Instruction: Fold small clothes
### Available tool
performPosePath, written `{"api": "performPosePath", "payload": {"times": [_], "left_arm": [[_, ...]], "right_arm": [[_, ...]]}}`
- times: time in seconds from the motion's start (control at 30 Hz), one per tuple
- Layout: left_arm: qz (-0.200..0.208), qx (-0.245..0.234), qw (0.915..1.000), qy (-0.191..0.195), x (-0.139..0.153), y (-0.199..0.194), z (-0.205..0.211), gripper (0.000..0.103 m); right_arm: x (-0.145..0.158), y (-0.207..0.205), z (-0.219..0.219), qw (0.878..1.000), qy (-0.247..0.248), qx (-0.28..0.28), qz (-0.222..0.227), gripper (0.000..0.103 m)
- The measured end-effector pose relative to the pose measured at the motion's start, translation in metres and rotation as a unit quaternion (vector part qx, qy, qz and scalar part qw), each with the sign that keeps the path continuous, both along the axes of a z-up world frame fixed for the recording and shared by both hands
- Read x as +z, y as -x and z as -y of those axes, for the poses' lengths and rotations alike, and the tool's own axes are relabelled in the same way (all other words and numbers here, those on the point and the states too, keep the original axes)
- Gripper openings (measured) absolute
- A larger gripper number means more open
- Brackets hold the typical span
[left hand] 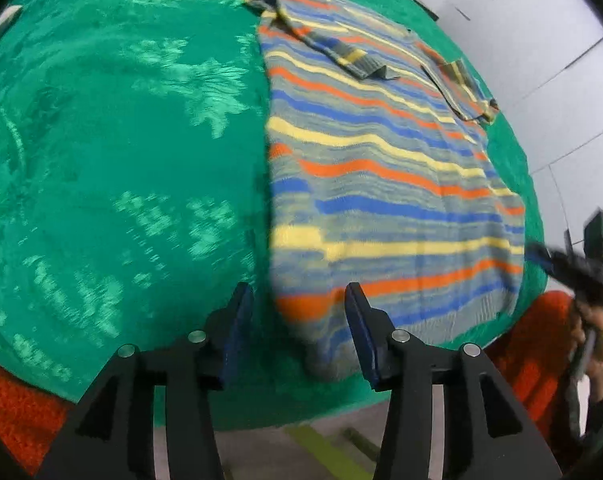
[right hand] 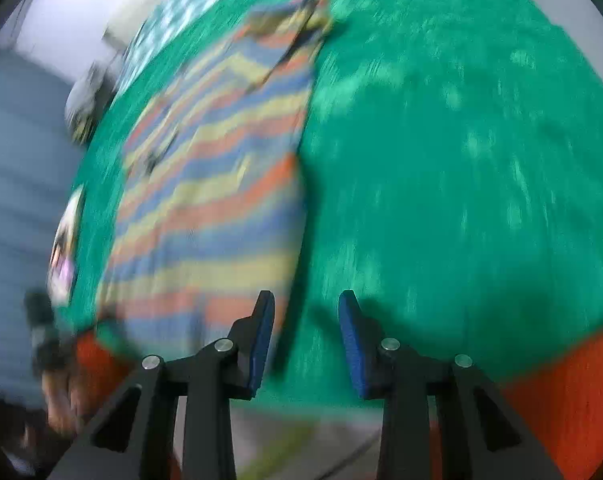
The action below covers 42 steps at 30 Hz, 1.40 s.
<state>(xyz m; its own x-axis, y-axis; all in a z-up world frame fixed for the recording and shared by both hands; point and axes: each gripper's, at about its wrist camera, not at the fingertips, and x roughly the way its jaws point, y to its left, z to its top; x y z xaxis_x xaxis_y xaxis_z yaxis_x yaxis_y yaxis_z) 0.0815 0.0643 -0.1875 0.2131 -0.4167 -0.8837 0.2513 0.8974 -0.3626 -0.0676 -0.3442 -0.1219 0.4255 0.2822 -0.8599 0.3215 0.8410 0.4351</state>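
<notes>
1. My left tongs (left hand: 299, 330) are released, nothing between them.
2. My right tongs (right hand: 307, 338) are released too, over green cloth (right hand: 441, 160).
3. I see the striped sweater (left hand: 381, 184) lying flat just ahead of the left tongs, sleeves folded in.

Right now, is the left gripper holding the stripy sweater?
No, the left gripper is open and empty above the stripy sweater.

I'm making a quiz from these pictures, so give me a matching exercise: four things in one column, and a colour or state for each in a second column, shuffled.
Things:
1. sweater
2. table cover
3. left gripper
4. gripper pads

Colours or states:
A. blue
B. open, holding nothing
C. green
D. striped, sleeves folded onto its body

Pairs: 1-D, 2-C, 3-B, 4-A
</notes>
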Motion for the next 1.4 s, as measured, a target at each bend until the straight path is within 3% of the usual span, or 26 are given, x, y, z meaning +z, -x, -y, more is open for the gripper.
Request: {"api": "performPosePath", "payload": {"times": [0.1,0.2,0.27,0.3,0.33,0.4,0.5,0.67,0.73,0.83,0.93,1.03,1.07,1.1,1.13,1.17,1.23,1.4], "left_arm": [[0.009,0.0,0.9999,-0.013,0.004,-0.001,0.01,0.048],[0.014,0.007,0.9997,-0.016,0.008,-0.002,0.011,0.048],[0.017,0.007,0.9994,-0.028,0.007,-0.001,0.012,0.048],[0.017,0.004,0.9992,-0.037,0.005,0.0,0.013,0.048],[0.018,0.002,0.999,-0.041,0.004,0.002,0.014,0.048],[0.021,-0.005,0.9986,-0.049,0.001,0.004,0.018,0.048],[0.03,-0.012,0.9977,-0.06,0.002,0.006,0.021,0.048],[0.019,0.007,0.9993,-0.031,0.005,0.006,0.002,0.048],[0.008,0.021,0.9997,-0.011,0.002,0.001,-0.005,0.048],[0.012,0.02,0.9997,-0.006,0.004,0.0,-0.003,0.046],[0.026,0.004,0.9991,-0.034,0.007,0.005,0.004,0.044],[0.023,0.005,0.9994,-0.026,0.005,0.006,0.005,0.042],[0.021,0.005,0.9995,-0.024,0.002,0.005,0.006,0.04],[0.021,0.004,0.9994,-0.026,0.0,0.004,0.008,0.034],[0.022,0.002,0.9994,-0.028,0.0,0.003,0.009,0.018],[0.02,-0.007,0.9997,-0.015,0.002,0.003,0.01,0.009],[0.025,-0.011,0.9996,-0.007,0.01,0.005,0.007,0.008],[0.038,-0.038,0.9985,0.006,0.042,0.015,-0.003,0.008]], "right_arm": [[0.001,-0.041,-0.033,0.994,-0.089,0.055,0.028,0.029],[0.022,-0.064,-0.065,0.973,-0.187,0.113,0.077,0.029],[0.03,-0.072,-0.062,0.963,-0.231,0.096,0.097,0.041],[0.032,-0.073,-0.055,0.963,-0.237,0.082,0.103,0.051],[0.032,-0.075,-0.049,0.962,-0.241,0.075,0.107,0.053],[0.03,-0.074,-0.038,0.964,-0.235,0.077,0.101,0.052],[0.026,-0.062,-0.025,0.976,-0.188,0.086,0.074,0.052],[0.023,-0.036,-0.054,0.981,-0.118,0.151,0.024,0.052],[0.008,-0.034,-0.063,0.981,-0.117,0.154,0.007,0.052],[-0.011,-0.029,-0.067,0.984,-0.128,0.126,0.022,0.052],[-0.004,-0.026,-0.092,0.985,-0.053,0.159,0.041,0.052],[0.011,-0.019,-0.111,0.977,-0.02,0.2,0.077,0.052],[0.011,-0.022,-0.116,0.974,-0.005,0.212,0.077,0.049],[0.005,-0.028,-0.118,0.973,0.001,0.222,0.059,0.03],[-0.001,-0.033,-0.119,0.974,0.0,0.223,0.046,0.002],[-0.005,-0.035,-0.112,0.977,-0.007,0.211,0.033,0.002],[0.0,-0.029,-0.099,0.98,-0.041,0.19,0.034,0.002],[0.059,0.019,-0.05,0.981,-0.1,0.152,0.061,0.002]]}}
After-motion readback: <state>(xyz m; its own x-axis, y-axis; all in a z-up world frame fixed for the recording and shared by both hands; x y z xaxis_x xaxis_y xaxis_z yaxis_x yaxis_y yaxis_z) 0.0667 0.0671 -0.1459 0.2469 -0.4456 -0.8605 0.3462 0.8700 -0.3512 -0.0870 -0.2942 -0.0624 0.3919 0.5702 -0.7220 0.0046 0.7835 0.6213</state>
